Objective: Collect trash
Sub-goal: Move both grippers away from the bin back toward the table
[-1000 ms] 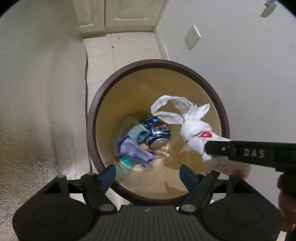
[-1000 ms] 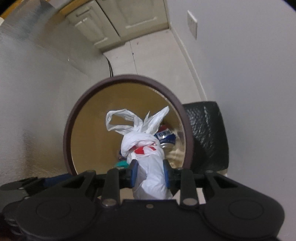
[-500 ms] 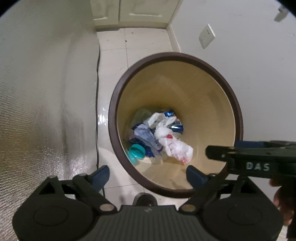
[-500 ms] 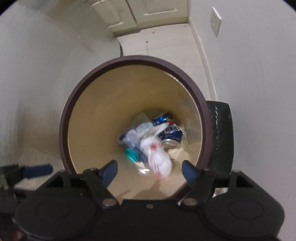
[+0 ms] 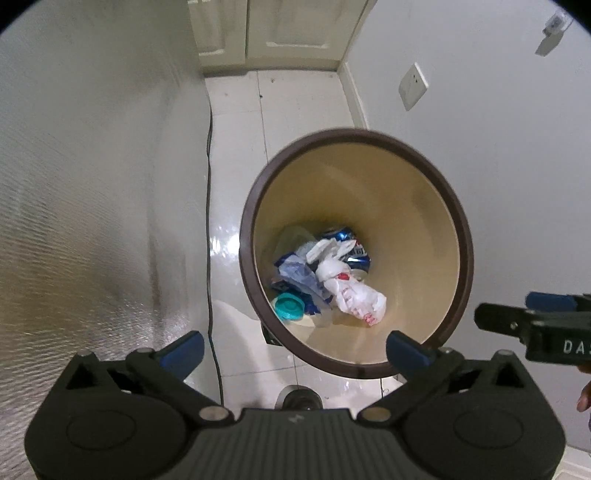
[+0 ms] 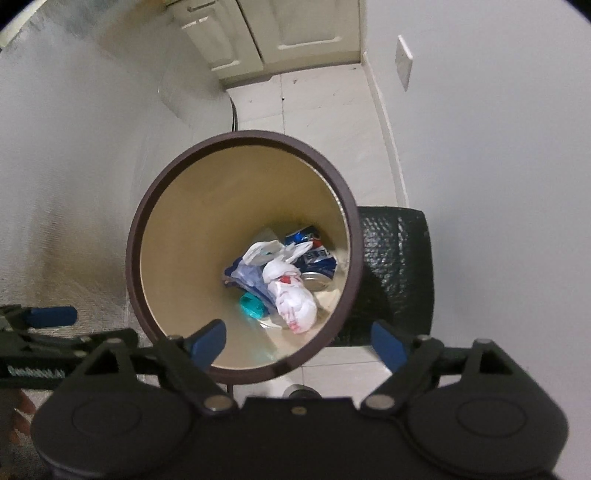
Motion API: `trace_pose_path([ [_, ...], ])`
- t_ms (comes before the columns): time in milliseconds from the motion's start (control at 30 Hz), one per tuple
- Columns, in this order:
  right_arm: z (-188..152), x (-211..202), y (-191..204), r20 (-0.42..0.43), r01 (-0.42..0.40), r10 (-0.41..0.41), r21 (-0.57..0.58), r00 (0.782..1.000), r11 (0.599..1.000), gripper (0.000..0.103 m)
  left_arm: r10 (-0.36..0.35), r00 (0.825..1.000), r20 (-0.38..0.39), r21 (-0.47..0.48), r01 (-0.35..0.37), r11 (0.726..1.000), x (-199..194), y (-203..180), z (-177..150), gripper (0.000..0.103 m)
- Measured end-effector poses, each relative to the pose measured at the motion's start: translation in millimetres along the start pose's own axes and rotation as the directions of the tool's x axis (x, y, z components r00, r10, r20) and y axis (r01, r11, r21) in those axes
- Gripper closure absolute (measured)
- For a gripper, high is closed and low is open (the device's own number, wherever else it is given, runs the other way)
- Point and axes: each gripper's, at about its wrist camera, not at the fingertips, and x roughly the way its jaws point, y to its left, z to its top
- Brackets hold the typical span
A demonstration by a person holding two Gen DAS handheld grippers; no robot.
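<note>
A tied white plastic bag (image 5: 352, 290) (image 6: 291, 293) with red print lies at the bottom of a round trash bin (image 5: 452, 206) (image 6: 155, 206) with a brown rim and cream inside. It rests on blue cans (image 5: 345, 240) (image 6: 314, 254), crumpled wrappers and a teal lid (image 5: 290, 305) (image 6: 253, 305). My left gripper (image 5: 295, 349) hangs above the bin's near rim, its jaws opening wide with nothing between them. My right gripper (image 6: 298, 339) also hovers over the near rim, jaws opening and empty. Each gripper shows at the edge of the other's view.
The bin stands on white floor tiles (image 5: 288, 122) between a textured silver panel (image 5: 92, 203) on the left and a white wall with an outlet (image 5: 413, 86) on the right. A black cable (image 5: 209, 155) runs along the floor. A black padded object (image 6: 395, 273) sits beside the bin. Cabinets (image 6: 295, 29) stand beyond.
The right gripper opened and let go of the white bag, which fell to the bin's bottom. Both grippers rose away from the bin, and the left jaws spread wider.
</note>
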Motion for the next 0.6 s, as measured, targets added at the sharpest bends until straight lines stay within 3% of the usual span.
trace_pose_path([
  [300, -7, -43, -3, 0.071, 0.012, -0.012, 0.005, 0.997, 1.000, 0.000, 0.011, 0.999, 0.037, 0.003, -0.011, 1.000, -39, -7, 0, 0.000],
  [600, -20, -84, -5, 0.126, 0.046, -0.044, -0.006, 0.991, 0.999, 0.000, 0.021, 0.996, 0.092, -0.019, -0.019, 1.000, -78, -10, -15, 0.000],
])
